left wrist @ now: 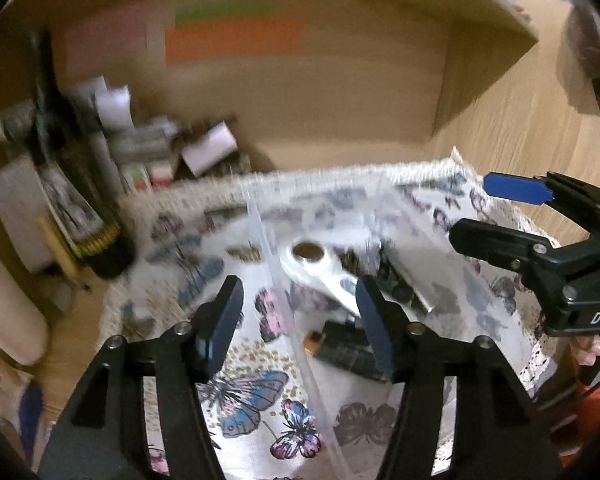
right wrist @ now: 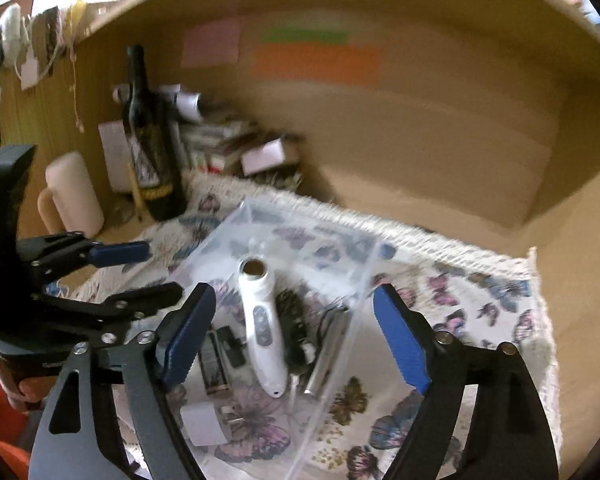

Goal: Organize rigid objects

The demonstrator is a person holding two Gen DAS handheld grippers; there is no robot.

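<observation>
Clear plastic makes up the open bin [right wrist: 260, 216] sitting on a butterfly-print cloth [right wrist: 480, 292] spread over a wooden desk [right wrist: 580, 240]. Inside the bin lies a white handheld device [right wrist: 260, 320] with a round brown-centred head at its far end and a row of grey buttons along its handle. Just beside it on one side are a small black rectangular piece [right wrist: 232, 346] and a dark battery-like cylinder [right wrist: 214, 364]; on the other side a tangle of black cable [right wrist: 296, 320] and a slim silver pen-like tube [right wrist: 328, 356]. Nearer the camera, a white plug adapter [right wrist: 204, 424] rests in the bin with its prongs showing.

Both grippers hover over the bin with nothing between their fingers. The right gripper [right wrist: 296, 344] has its blue-padded jaws spread wide, framing the white device from above. The left gripper [left wrist: 300, 320] is likewise spread, its pads either side of the device's [left wrist: 320, 268] handle without touching it; through its camera the bin's [left wrist: 260, 240] clear wall runs up the middle of the view.

At the back of the desk stand a dark wine bottle [right wrist: 148, 140], a cream mug [right wrist: 74, 196] and a blurred heap of small boxes [right wrist: 240, 148]. Pink, green and orange sticky notes [right wrist: 316, 60] are stuck to the rear panel.
</observation>
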